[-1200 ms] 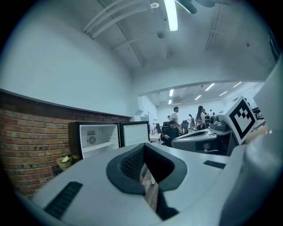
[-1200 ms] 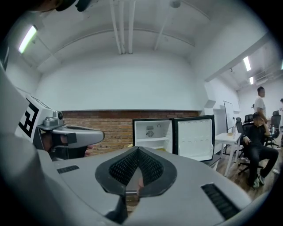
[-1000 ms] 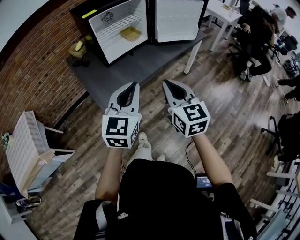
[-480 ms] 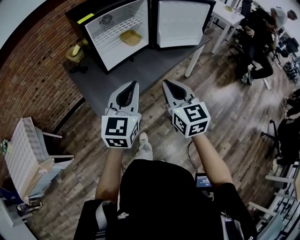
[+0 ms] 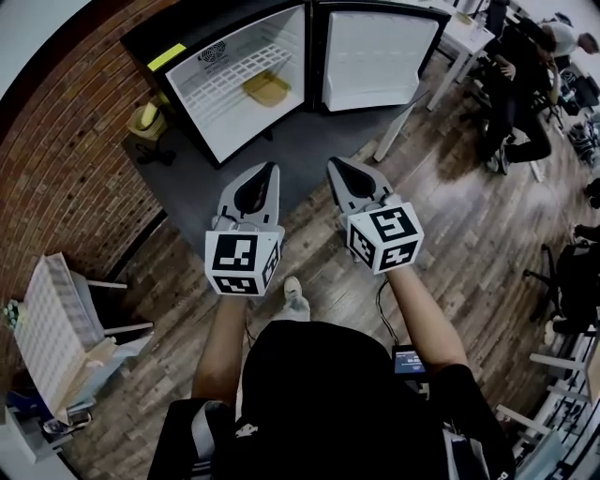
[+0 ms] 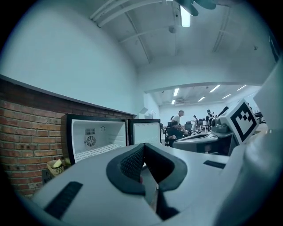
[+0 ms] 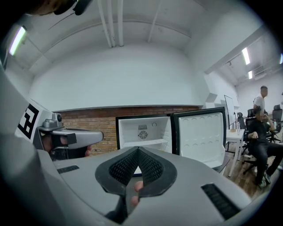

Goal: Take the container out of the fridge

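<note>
Both my claws are shut and empty: left claw [image 5: 270, 171], right claw [image 5: 335, 165], side by side. The shallow yellow plastic container [image 5: 266, 88] lies on the white wire shelf [image 5: 221, 75] inside the open black mini fridge [image 5: 214, 28], well ahead of both claws.

Fridge opening [image 5: 234, 117]: unobstructed, door [image 5: 380, 56] swung right | wire shelf [image 5: 220, 80]: container [image 5: 267, 87] only | tabletop [image 5: 309, 141] ahead: free | left: basket [image 5: 145, 117], brick wall [image 5: 75, 159]

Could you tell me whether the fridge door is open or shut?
Open: the door stands swung aside, baring the white inside of the fridge with the yellow container in it.
</note>
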A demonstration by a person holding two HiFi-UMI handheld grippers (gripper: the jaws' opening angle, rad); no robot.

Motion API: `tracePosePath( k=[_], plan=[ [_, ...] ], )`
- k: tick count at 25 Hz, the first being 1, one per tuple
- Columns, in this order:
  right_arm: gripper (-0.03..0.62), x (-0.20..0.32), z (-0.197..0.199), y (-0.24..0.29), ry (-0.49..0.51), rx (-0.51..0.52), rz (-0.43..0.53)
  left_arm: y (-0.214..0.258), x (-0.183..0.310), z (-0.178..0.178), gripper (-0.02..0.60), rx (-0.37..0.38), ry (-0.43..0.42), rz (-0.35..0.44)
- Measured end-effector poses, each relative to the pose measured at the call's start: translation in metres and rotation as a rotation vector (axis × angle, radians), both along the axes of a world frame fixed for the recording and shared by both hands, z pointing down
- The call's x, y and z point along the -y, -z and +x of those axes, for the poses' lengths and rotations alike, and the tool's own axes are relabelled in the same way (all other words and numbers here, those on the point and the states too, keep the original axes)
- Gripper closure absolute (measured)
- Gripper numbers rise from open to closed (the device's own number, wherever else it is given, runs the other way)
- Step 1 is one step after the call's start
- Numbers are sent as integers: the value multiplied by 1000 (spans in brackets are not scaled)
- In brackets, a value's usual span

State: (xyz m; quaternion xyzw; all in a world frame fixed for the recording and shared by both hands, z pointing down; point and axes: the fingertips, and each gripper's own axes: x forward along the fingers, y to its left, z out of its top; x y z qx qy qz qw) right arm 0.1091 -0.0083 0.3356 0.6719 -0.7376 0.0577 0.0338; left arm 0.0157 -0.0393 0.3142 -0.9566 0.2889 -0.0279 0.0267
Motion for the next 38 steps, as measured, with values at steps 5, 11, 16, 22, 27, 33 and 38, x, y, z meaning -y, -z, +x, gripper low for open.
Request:
tracePosePath(
  k=[5,11,16,22,27,33,38],
  plan=[
    [554,39,0,1,-8,-13,-11,-4,36,4,568,3,-24,-19],
    [554,82,2,0,-28,-25,-18,-8,76,12,568,17,-59,-18],
    [554,110,1,-3,-34,-37,-31,-12,107,10,568,8,-68,-41],
    [554,138,2,-12,-34,-52,-50,-20,128,16,568,16,-92,-51],
    [554,152,3,-19,-33,-54,-63,-29,140,20,568,26,-102,-69],
    [554,166,15,-25,-28,-49,-78,-33,152,31,568,31,-103,-80],
    [554,180,22,-35,-9,-47,-91,-41,164,40,568,43,-88,-93]
  ],
)
